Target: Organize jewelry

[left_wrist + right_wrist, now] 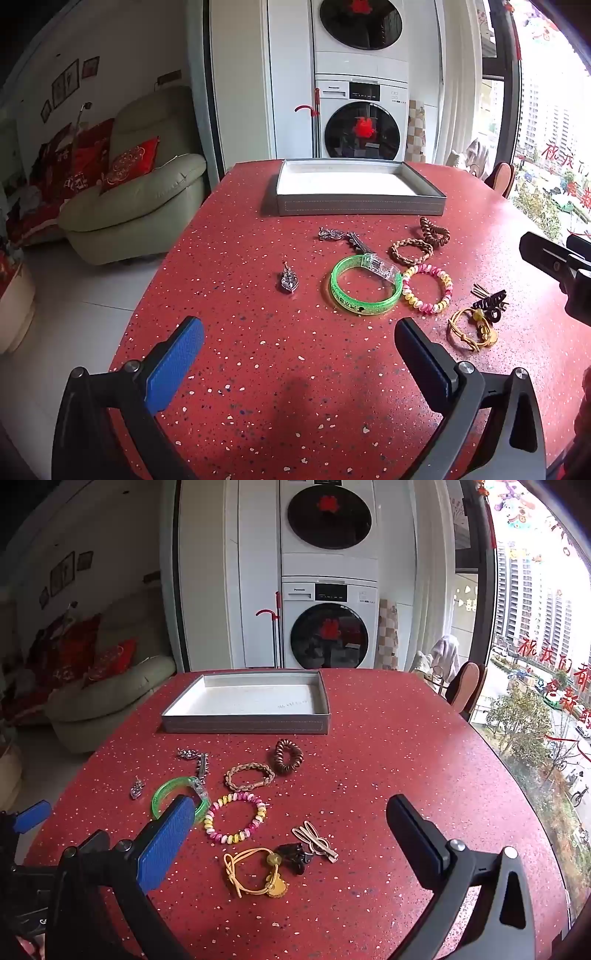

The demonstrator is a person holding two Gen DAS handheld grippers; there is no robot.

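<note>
Nothing is sorted yet, as far as can be judged: the tray (pixel 245 725) at the far side of the bench (pixel 388 746) holds no jewelry, and every piece lies loose on the red surface.

The left gripper (pixel 299 360) hovers with its jaws wide apart and empty. Ahead of them and slightly right lies the green bangle (pixel 365 291); the silver charm (pixel 289 282) lies ahead, nearer the left jaw.

The right gripper (pixel 290 836) is likewise spread wide, gripping nothing. Between its jaws, toward the left one, lie the bead bracelet (pixel 235 818), yellow cord (pixel 253 871) and clips (pixel 314 840). The braided bracelet (pixel 249 775) and coil tie (pixel 289 757) lie farther ahead, before the tray.
</note>
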